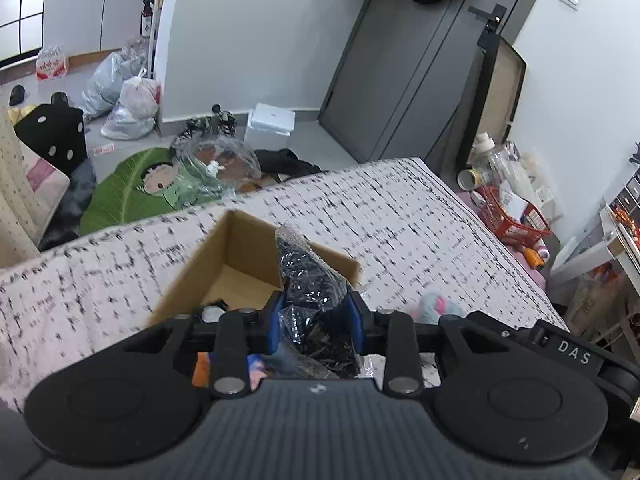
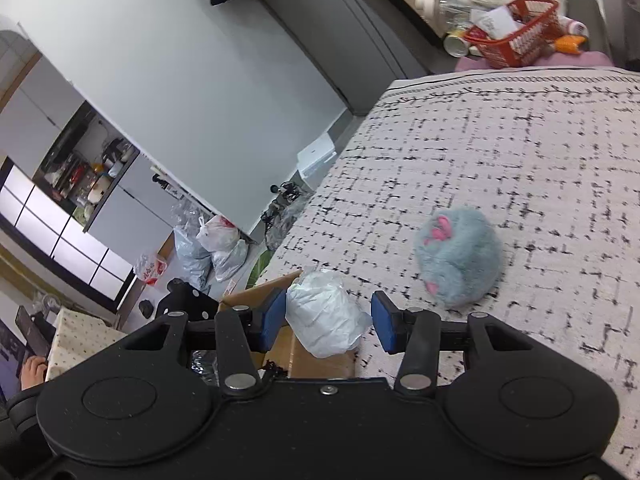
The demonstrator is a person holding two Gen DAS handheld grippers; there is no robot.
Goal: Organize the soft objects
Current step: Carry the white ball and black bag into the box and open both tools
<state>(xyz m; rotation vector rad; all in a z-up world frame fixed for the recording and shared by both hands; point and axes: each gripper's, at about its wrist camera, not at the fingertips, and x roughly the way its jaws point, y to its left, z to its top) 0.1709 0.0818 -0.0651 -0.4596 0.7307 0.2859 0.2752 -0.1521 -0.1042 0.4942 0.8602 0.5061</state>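
While the left tongs (image 1: 316, 322) clamp a black bag (image 1: 310, 280) over the box (image 1: 240, 256) for dropping in, the right tongs (image 2: 326, 322) straddle a white bag (image 2: 324, 312), grip unclear.

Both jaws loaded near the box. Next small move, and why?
Probably lower the left gripper into the cardboard box and let go: its jaws clamp the black item in clear wrap just above the box's open top. The right gripper holds its white bag beside the box.
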